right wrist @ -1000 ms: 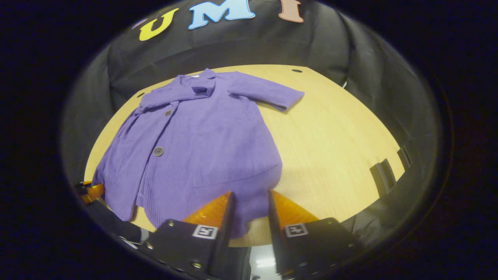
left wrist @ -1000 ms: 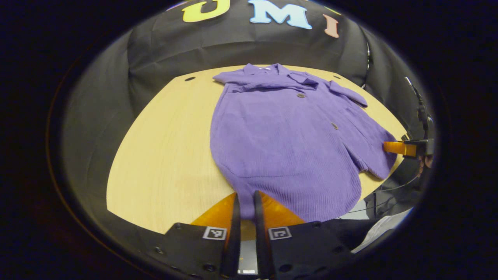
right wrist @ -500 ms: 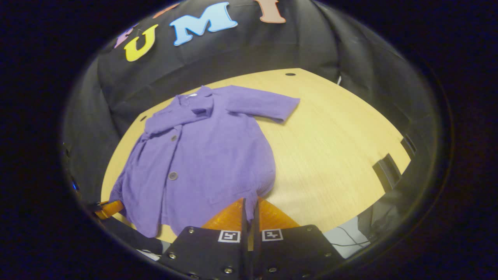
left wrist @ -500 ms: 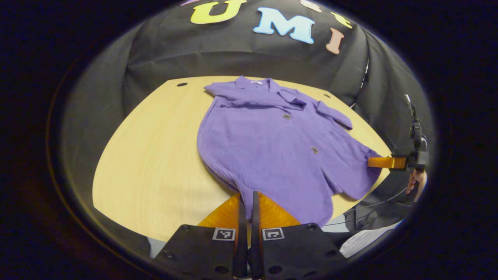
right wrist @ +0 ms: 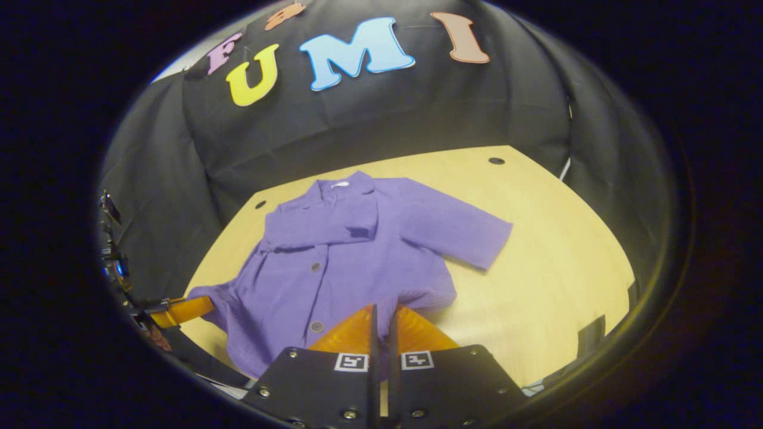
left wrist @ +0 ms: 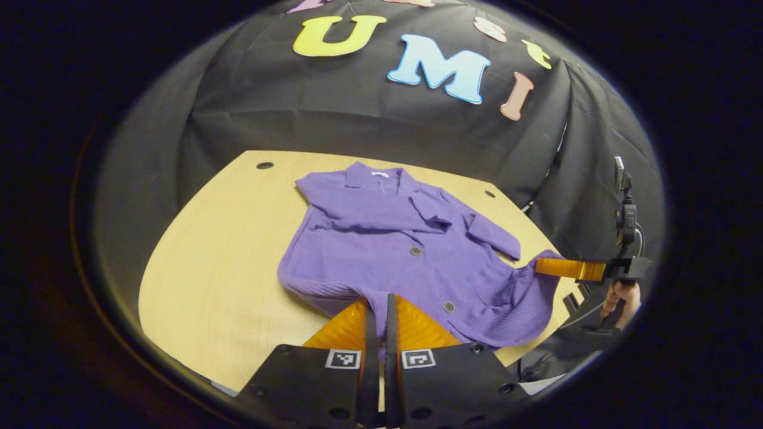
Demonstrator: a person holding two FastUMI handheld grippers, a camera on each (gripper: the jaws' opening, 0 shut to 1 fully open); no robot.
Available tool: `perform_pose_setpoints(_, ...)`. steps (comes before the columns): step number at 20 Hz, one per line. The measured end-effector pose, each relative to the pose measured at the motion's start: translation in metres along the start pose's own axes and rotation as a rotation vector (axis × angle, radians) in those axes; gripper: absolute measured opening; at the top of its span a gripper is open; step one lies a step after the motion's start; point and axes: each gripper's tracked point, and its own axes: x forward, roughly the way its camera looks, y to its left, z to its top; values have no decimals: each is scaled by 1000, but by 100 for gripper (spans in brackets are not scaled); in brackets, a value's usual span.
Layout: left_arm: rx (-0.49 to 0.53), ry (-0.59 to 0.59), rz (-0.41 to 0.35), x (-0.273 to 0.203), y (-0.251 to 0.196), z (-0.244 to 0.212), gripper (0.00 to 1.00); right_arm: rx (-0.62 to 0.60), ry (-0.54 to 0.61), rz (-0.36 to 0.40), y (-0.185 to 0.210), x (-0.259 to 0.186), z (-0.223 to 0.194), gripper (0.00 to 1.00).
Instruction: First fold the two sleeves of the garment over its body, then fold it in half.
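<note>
At the bottom centre of each view, the hem of the purple button-front shirt (left wrist: 393, 250) is pinched between closed fingers: the left gripper (left wrist: 378, 325) and right gripper (right wrist: 381, 325) each hold 1 corner. Compared with 1 second ago, the hem is now raised off the wooden table (left wrist: 220, 250) and drawn toward the collar, so the fold in half is judged under way, although 1 sleeve (right wrist: 459, 232) is seen still spread at centre right. The long axis runs hem-near to collar-far, collar pointing at the upper frame.

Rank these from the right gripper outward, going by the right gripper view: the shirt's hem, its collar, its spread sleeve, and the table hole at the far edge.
From the right gripper:
1. Hem, pinched between its fingers.
2. Sleeve, ahead and to the right.
3. Collar, at the shirt's far end.
4. Hole, far right, by the table's back edge.
</note>
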Motion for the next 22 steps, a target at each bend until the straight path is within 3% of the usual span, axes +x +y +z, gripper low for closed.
perform_pose_setpoints(7, -60, -82, 46, 39, 10, 73, 11, -27, -60, 30, -5, 33, 66, 6)
perform_pose_setpoints(8, -71, -95, 55, 46, 13, 85, 11, -34, -69, 33, -7, 38, 77, 2)
perform_pose_setpoints(13, -77, -167, 108, 79, 23, 145, 11, -72, -93, 57, -10, 68, 125, 5)
perform_pose_setpoints(17, -61, -188, 144, 110, 37, 173, 11, -114, -106, 72, -8, 97, 158, 5)
perform_pose_setpoints(22, -111, -218, 179, 152, 54, 211, 11, -141, -115, 69, -13, 142, 193, 5)
